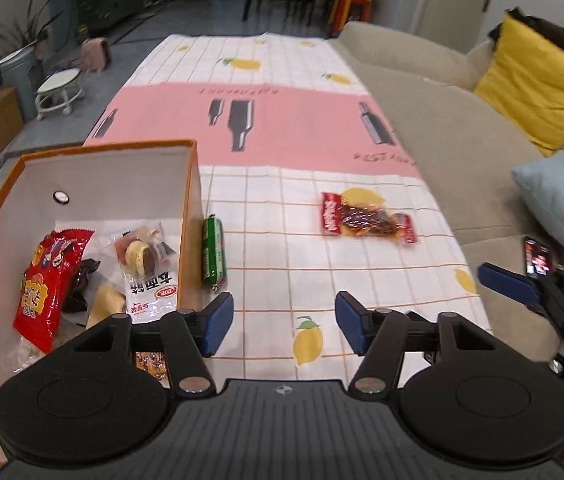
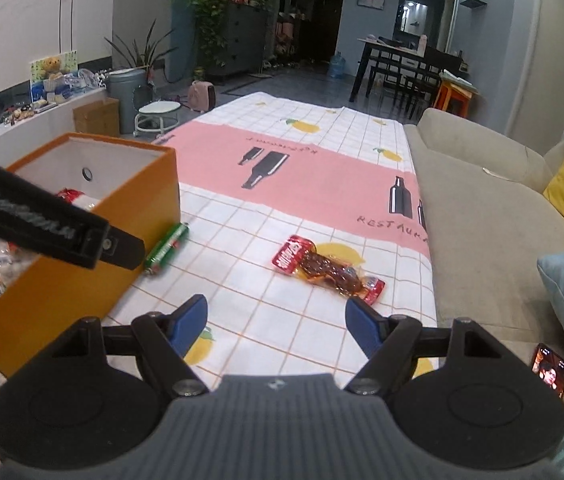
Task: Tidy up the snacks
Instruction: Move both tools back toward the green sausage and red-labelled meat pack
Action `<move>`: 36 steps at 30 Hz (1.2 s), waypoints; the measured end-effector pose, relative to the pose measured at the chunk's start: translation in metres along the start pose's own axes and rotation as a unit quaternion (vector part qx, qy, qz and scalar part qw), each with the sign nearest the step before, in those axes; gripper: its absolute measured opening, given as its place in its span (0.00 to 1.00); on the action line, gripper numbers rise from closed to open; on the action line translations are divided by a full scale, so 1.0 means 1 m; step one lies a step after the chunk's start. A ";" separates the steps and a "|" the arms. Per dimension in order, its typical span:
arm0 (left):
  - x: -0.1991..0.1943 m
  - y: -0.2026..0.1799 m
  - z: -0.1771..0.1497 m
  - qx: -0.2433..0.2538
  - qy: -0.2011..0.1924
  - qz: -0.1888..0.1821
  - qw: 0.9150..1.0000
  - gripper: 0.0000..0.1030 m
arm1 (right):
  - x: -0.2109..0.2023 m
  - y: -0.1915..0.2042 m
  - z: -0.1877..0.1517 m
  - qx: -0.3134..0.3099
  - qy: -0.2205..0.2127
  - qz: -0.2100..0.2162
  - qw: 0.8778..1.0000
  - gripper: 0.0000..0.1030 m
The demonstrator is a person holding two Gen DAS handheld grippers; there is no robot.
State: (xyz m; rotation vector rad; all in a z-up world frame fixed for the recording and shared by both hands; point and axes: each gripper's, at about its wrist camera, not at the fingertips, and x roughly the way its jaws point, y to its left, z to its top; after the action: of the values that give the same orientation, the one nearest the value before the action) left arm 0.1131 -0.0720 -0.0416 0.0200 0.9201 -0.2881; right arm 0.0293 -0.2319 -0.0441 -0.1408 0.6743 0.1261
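Note:
An orange box (image 1: 192,184) with white inside walls stands at the left of the table and holds several snack packs, among them a red bag (image 1: 48,280) and a clear pack of round cakes (image 1: 144,264). A green sausage stick (image 1: 214,254) lies on the cloth against the box's right wall. A red and brown meat snack pack (image 1: 366,220) lies further right. My left gripper (image 1: 284,326) is open and empty above the cloth beside the box. My right gripper (image 2: 276,326) is open and empty, just short of the meat snack pack (image 2: 328,270). The green stick (image 2: 166,248) and the box (image 2: 78,276) lie to its left.
A checked cloth with lemons and a pink band (image 1: 294,128) covers the table. A beige sofa (image 1: 462,152) with yellow and blue cushions runs along the right. A phone (image 2: 550,370) lies on the sofa. The left gripper's arm (image 2: 42,224) crosses over the box.

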 end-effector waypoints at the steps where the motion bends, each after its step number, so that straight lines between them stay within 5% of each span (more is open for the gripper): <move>1: 0.004 -0.002 0.001 0.001 0.004 0.009 1.000 0.64 | 0.003 -0.002 0.000 -0.003 0.002 0.001 1.000 0.71; 9: 0.045 -0.027 0.019 0.052 0.023 0.096 0.994 0.55 | 0.036 -0.019 -0.007 -0.042 0.035 0.012 0.998 0.71; 19: 0.109 -0.042 0.024 0.110 0.044 0.213 0.970 0.55 | 0.088 -0.040 -0.011 -0.075 0.059 0.023 0.995 0.71; 30: 0.132 -0.071 0.024 0.162 0.020 0.255 0.953 0.53 | 0.130 -0.062 -0.010 -0.041 0.084 0.027 0.995 0.71; 36: 0.146 -0.059 0.024 0.116 0.036 0.290 0.949 0.53 | 0.130 -0.067 -0.010 -0.023 0.083 0.029 0.996 0.71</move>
State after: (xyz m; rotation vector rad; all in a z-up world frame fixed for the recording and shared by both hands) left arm 0.2004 -0.1670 -0.1354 0.5146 0.9072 0.1558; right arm 0.1346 -0.2899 -0.1281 -0.1780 0.8412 0.1874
